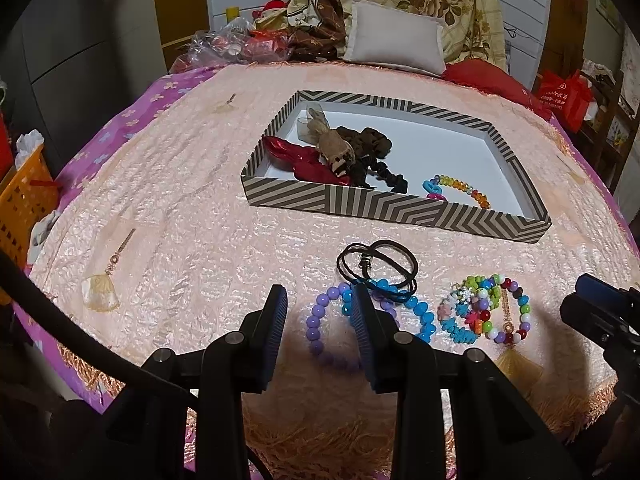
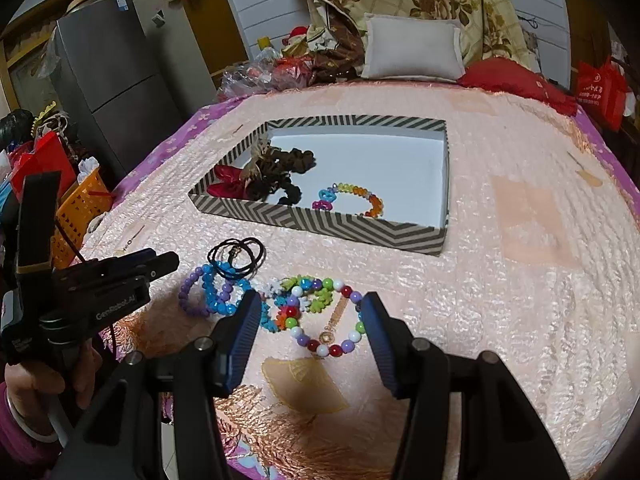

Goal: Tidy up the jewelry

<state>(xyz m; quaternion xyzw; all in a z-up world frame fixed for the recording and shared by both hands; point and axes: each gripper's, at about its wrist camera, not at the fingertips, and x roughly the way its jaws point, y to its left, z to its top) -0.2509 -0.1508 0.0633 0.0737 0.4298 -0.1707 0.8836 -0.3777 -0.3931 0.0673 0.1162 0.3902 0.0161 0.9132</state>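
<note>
A zigzag-striped box [image 1: 360, 204] [image 2: 340, 228] lies on the pink bedspread and holds a red bow, dark scrunchies and a rainbow bracelet [image 1: 460, 190] [image 2: 356, 196]. In front of it lie black hair ties [image 1: 376, 264] [image 2: 238, 254], a purple bead bracelet [image 1: 314, 324] [image 2: 186, 300], a blue bead bracelet [image 1: 420, 312] [image 2: 212, 292], flower bracelets [image 1: 460, 316] [image 2: 280, 308] and a multicolour bead bracelet [image 1: 516, 312] [image 2: 332, 348]. My left gripper [image 1: 318, 292] [image 2: 160, 260] hovers open over the purple bracelet. Open as well, my right gripper [image 2: 311, 298] [image 1: 580, 296] hangs over the multicolour bracelet, gripping nothing.
A shell-shaped pendant on a chain [image 1: 100, 292] lies at the bed's left. The fringed front edge [image 1: 320, 436] is just below the grippers. A white pillow [image 1: 396, 38] and clutter sit at the head; an orange basket [image 1: 24, 208] and a fridge [image 2: 112, 80] stand to the left.
</note>
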